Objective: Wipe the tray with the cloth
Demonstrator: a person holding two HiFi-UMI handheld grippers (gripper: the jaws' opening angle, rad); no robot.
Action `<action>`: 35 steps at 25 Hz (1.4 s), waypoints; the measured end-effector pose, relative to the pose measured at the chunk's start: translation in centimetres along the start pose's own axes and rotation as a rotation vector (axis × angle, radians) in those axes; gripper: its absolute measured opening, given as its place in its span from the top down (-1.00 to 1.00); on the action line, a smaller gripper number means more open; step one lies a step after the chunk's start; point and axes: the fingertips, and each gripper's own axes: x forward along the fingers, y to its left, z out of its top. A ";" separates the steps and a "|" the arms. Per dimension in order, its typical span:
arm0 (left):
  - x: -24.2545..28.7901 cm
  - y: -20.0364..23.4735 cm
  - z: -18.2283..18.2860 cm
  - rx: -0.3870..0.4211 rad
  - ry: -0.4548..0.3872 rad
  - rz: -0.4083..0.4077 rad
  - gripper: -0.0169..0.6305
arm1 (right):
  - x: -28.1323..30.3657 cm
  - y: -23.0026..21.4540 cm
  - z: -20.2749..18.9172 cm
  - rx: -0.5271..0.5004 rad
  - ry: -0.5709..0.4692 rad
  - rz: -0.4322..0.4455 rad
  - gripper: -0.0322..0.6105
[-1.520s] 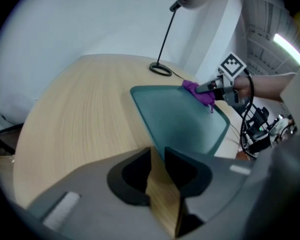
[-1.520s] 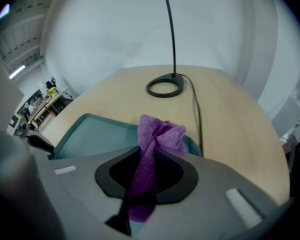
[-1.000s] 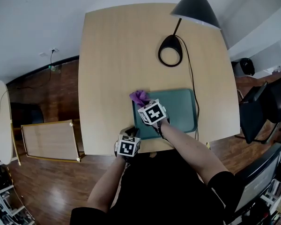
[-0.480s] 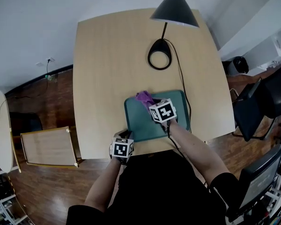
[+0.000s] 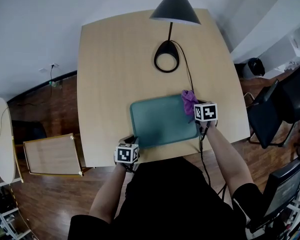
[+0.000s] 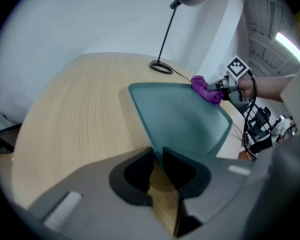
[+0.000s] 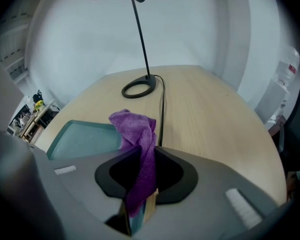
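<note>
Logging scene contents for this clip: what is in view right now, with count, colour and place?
table: one, light wood, centre of the head view
tray: one, teal, on the table by its near edge
cloth: one, purple, at the tray's far right corner
desk lamp: one, black, ring base on the table beyond the tray
cable: one, black, running from the lamp base past the tray's right side
framed panel: one, pale with a wood frame, on the floor left of the table
left claw: one, grey, shut on the tray's near left corner
right claw: one, grey, shut on the cloth
</note>
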 end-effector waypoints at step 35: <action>-0.2 0.4 0.3 -0.058 -0.058 -0.082 0.69 | 0.1 15.6 -2.1 -0.095 0.076 0.187 0.68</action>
